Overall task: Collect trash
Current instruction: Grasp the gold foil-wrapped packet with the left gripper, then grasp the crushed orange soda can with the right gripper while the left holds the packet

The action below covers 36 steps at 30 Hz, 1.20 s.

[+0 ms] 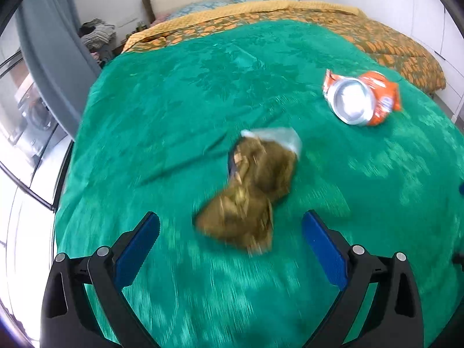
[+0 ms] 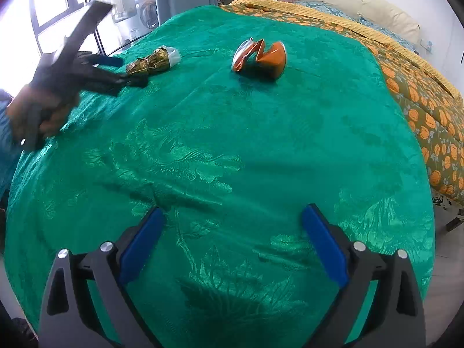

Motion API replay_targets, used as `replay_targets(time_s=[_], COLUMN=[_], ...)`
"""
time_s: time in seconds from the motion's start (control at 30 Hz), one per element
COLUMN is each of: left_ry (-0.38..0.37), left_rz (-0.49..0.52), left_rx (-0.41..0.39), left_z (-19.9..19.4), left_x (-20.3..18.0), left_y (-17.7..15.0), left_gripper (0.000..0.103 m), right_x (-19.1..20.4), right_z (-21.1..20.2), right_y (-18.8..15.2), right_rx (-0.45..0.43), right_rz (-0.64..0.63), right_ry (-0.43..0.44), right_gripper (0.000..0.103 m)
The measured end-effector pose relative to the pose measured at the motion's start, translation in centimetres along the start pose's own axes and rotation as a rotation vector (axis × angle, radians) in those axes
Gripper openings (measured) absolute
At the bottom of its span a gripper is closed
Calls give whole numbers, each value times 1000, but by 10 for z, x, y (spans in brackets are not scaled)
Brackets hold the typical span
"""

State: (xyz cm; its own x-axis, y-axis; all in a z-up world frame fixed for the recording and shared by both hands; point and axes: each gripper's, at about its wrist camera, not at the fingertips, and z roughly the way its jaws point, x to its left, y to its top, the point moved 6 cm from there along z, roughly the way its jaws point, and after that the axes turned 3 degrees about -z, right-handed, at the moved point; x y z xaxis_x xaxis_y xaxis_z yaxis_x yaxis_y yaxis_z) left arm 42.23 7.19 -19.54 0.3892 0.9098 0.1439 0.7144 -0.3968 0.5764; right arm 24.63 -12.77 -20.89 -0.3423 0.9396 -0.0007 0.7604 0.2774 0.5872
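— Two pieces of trash lie on the green bedspread (image 1: pixel 162 110). Which is nearer?

— The crumpled gold wrapper (image 1: pixel 249 194), straight ahead of the left gripper (image 1: pixel 230 230), whose jaws are spread wide and empty, the wrapper's near end between the blue pads.

— Its long axis?

— Running from the jaws away and slightly right, clear plastic end farthest. The left hand should take it.

— And the right gripper (image 2: pixel 232 224)?

— Also wide, empty, well apart from both.

— Farther off?

— The orange foil packet (image 1: pixel 362 98), silver inside facing the left camera.

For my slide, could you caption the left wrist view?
Open left gripper approaches a crumpled brown wrapper on the green bedspread.
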Motion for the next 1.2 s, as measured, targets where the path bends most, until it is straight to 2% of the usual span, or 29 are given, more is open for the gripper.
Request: replay_targets(time_s=[0.13, 0.2, 0.27, 0.3, 0.4, 0.47, 0.63, 0.73, 0.8, 0.87, 0.97, 1.07, 1.2], left_ry=[-62, -104, -140, -131, -83, -69, -91, -69, -52, -38, 17, 16, 34], left_rz=[-42, -64, -84, -90, -148, -202, -282, -299, -297, -292, -274, -301, -304], left_rx=[-1, 2, -7, -10, 8, 20, 41, 23, 9, -1, 12, 30, 34], left_z=[14, 15, 12, 10, -3, -23, -66, -78, -79, -80, -77, -74, -73], left_x=[5, 1, -4, -7, -14, -23, -51, -64, -66, -68, -70, -64, -64], left_y=[15, 17, 17, 17, 7, -11, -64, -88, -94, -97, -101, -103, -102], left_gripper=[95, 79, 52, 45, 43, 43, 43, 45, 51, 68, 87, 95, 98], right_x=[0, 0, 0, 0, -1, -1, -1, 0, 0, 0, -1, -7, -36], right_z=[0, 0, 1, 1, 1, 1, 1, 1, 1, 1, 0, 0, 7], right_y=[1, 0, 0, 0, 0, 0, -1, 0, 0, 0, 0, 7, 51], right_rx=[0, 0, 0, 0, 0, 0, 0, 0, 0, -1, -2, -4, -59], right_rz=[0, 1, 2, 2, 1, 1, 1, 1, 2, 1, 8, 17, 108], right_ry=[-1, 0, 0, 0, 0, 0, -1, -3, -2, -3, 1, 34, 24], right_gripper=[94, 94, 94, 94, 94, 94, 94, 94, 94, 95, 95, 95, 97])
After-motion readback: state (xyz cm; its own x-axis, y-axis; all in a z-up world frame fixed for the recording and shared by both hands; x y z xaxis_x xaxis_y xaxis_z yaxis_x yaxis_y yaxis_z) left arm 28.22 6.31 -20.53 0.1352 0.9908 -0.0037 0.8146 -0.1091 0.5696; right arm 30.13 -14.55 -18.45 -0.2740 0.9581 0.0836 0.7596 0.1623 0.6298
